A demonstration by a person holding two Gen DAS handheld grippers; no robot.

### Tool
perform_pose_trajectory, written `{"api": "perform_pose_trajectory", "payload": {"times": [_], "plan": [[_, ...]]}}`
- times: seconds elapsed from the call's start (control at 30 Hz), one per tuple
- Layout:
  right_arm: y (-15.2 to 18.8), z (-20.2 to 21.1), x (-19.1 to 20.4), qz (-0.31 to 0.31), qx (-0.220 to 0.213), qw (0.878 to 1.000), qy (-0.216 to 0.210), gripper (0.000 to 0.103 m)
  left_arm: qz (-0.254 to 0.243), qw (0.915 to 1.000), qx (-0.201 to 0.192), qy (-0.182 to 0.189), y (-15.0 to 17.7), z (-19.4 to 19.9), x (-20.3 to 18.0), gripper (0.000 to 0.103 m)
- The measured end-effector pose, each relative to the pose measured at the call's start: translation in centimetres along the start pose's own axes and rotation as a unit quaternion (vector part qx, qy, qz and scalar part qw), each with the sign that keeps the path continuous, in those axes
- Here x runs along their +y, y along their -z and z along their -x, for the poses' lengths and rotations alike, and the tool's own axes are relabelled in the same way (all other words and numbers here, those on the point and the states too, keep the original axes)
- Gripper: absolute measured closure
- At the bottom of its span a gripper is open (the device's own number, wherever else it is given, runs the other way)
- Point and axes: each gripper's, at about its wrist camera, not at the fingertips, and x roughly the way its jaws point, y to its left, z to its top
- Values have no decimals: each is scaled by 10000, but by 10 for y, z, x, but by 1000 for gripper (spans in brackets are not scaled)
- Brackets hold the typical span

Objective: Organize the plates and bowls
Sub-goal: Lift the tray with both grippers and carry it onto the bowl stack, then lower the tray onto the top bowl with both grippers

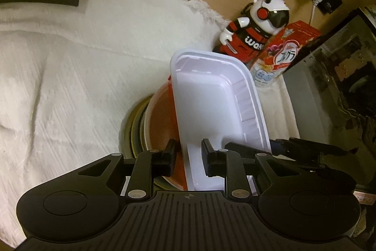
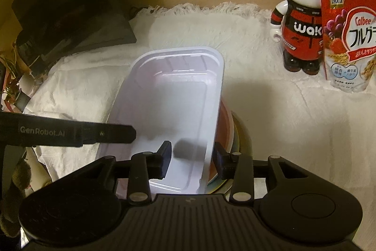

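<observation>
Two grippers are straddling opposite walls of an empty white tray [image 2: 174, 107] — the left gripper [image 1: 188, 157] and the right gripper [image 2: 192, 157], jaws parted and not visibly pressing. It is sitting on a red bowl [image 1: 162, 126] atop stacked plates [image 1: 131, 131], with a panda figure [image 2: 298, 22] at one o'clock.

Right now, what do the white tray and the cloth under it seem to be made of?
The white tray looks like thin moulded plastic or foam: smooth, faintly glossy, with ribbed walls and a thin rolled rim. Which of the two I cannot tell. The cloth looks like soft woven cotton, matte and crinkled, with a fluffy fringe along its far edge.
</observation>
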Motion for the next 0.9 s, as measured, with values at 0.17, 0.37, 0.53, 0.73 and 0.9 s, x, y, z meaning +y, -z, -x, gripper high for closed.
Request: {"api": "perform_pose_trajectory", "payload": {"times": [0.17,0.37,0.53,0.73,0.9], "plan": [[2,4,-1,17,-4,10000,3,64,76,10000,-20,-33,-1,3,6,80],[3,7,-1,-31,-45,10000,62,64,238,9996,-130,-61,-6,7,17,80],[-1,8,2,-76,-114,9999,2,64,230,9995,-174,133,-11,5,14,79],[-10,0,12,7,-179,9998,74,63,320,9989,-322,142,-20,0,18,80],[-14,-10,12,-13,-82,9999,145,63,383,9990,-189,142,-19,-12,23,80]]}}
